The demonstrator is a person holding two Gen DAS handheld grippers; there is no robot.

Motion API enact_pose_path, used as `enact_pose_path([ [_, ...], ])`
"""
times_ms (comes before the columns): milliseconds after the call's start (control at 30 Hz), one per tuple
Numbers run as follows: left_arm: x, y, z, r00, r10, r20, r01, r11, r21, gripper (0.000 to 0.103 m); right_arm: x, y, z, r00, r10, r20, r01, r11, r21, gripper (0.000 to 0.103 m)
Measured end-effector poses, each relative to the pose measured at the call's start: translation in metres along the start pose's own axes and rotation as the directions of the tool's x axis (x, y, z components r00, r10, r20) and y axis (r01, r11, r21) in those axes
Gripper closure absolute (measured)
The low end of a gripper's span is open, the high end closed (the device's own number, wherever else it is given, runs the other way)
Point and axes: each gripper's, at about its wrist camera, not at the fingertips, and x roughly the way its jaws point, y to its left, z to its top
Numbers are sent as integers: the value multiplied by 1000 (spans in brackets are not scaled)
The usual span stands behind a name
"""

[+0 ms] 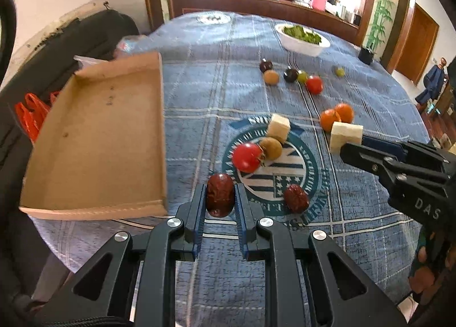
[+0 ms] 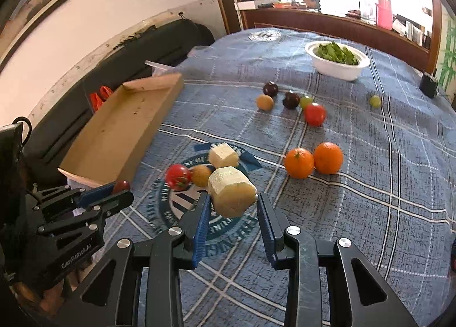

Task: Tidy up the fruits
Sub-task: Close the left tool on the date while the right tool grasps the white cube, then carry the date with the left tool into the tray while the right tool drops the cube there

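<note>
Fruits lie scattered over the blue plaid tabletop (image 1: 199, 84), and two are gripped. The left hand-held gripper (image 1: 220, 198) is nearly closed, clenched on a wrinkled red date (image 1: 220, 195) whose long axis runs along the fingers, toward 12 o'clock in the left wrist view. The right hand-held gripper (image 2: 233, 207) is narrowed onto a pale peeled chunk (image 2: 231, 196), its blue pads pressing both sides and its cut face turned toward 11 o'clock. The cardboard tray (image 1: 94, 133), at 10 o'clock from the date, holds nothing. The white bowl (image 2: 336, 66), at 1 o'clock from the chunk, holds green leaves (image 2: 336, 52). A second date (image 1: 296, 198), a tomato (image 1: 247, 156) and two oranges (image 2: 313, 161) rest on the cloth.
</note>
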Motion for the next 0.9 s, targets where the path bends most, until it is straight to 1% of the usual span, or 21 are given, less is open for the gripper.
enact_pose_path([
  [233,-12,20,8,996,78,43,-76,997,-30,86,-10,19,7,998,55,31,-55,998,-20,69],
  [467,-16,41,11,988,143,62,-139,988,-70,86,-5,43,13,996,89,21,-88,995,-56,69],
  [900,-19,69,14,980,189,66,-180,976,-123,86,6,77,25,991,132,7,-130,985,-110,70],
])
